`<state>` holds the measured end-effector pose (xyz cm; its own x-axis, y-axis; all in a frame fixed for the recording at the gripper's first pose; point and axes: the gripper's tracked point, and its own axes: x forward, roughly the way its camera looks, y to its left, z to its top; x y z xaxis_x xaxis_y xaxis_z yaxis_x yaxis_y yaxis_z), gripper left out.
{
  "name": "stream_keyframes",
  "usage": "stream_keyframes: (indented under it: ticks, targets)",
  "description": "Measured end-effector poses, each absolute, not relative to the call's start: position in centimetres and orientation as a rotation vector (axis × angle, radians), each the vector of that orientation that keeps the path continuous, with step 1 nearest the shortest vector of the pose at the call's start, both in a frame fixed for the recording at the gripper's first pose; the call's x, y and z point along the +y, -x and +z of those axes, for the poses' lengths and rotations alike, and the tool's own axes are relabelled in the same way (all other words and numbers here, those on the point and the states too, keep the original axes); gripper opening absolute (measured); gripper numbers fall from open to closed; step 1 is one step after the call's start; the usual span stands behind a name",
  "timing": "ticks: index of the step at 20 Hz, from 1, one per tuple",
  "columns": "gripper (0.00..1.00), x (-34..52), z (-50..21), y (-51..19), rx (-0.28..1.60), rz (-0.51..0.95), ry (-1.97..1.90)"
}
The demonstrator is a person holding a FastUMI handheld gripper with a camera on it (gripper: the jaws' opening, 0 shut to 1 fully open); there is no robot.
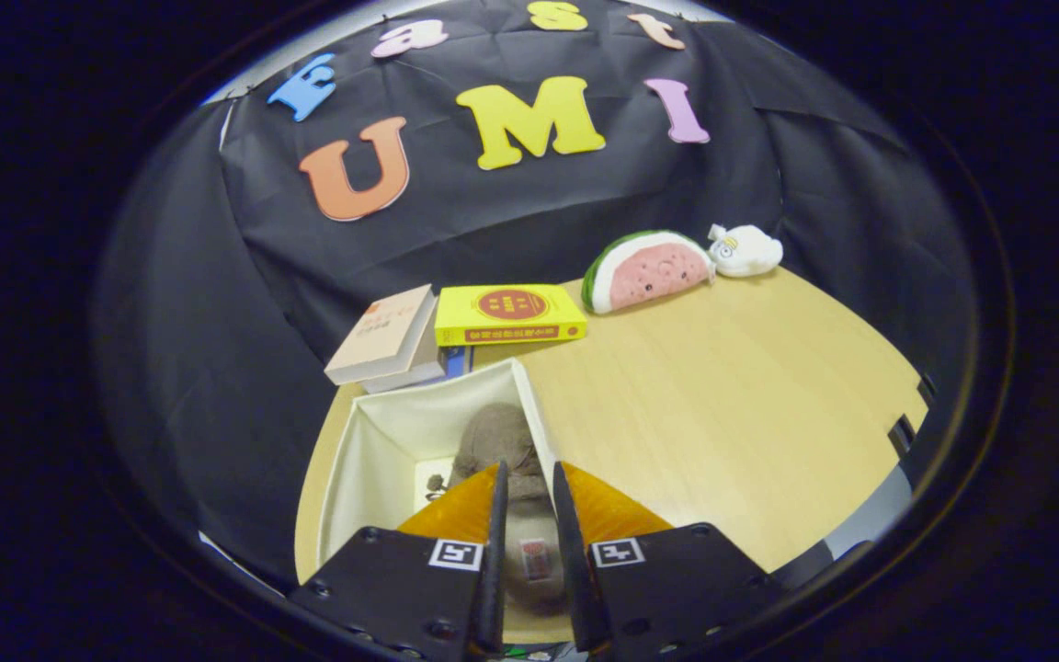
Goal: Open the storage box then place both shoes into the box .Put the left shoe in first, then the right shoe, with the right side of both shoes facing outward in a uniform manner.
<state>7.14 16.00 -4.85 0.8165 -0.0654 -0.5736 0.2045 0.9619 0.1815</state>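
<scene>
The claw (526, 483) is narrowed onto a brown shoe (504, 441), both fingers pressing its sides, holding it over the open white storage box (373, 460) on the bench (723, 414), apparently to lower it inside.

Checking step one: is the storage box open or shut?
Open. The storage box shows its pale inner walls with no lid over it, and a brown shoe reaches into it, held between the hand-held gripper fingers.

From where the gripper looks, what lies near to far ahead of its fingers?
Gripper shut on a brown fuzzy shoe → open white fabric storage box holding it → yellow book → watermelon-slice plush toy → black cloth wall.
</scene>
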Motion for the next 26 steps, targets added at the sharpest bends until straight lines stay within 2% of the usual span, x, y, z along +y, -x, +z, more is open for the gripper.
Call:
stream_keyframes:
  ticks: [3, 9, 19, 26]
  targets:
    - [0.37, 16.2, -3.0, -6.9, 0.522, -0.084, -0.189]
    - [0.95, 13.7, 1.0, -4.7, 0.329, -0.040, -0.063]
    - [0.97, 6.6, 2.5, 0.5, 0.163, -0.072, 0.022]
    - [0.96, 4.5, 0.5, 3.5, 0.158, -0.043, 0.019]
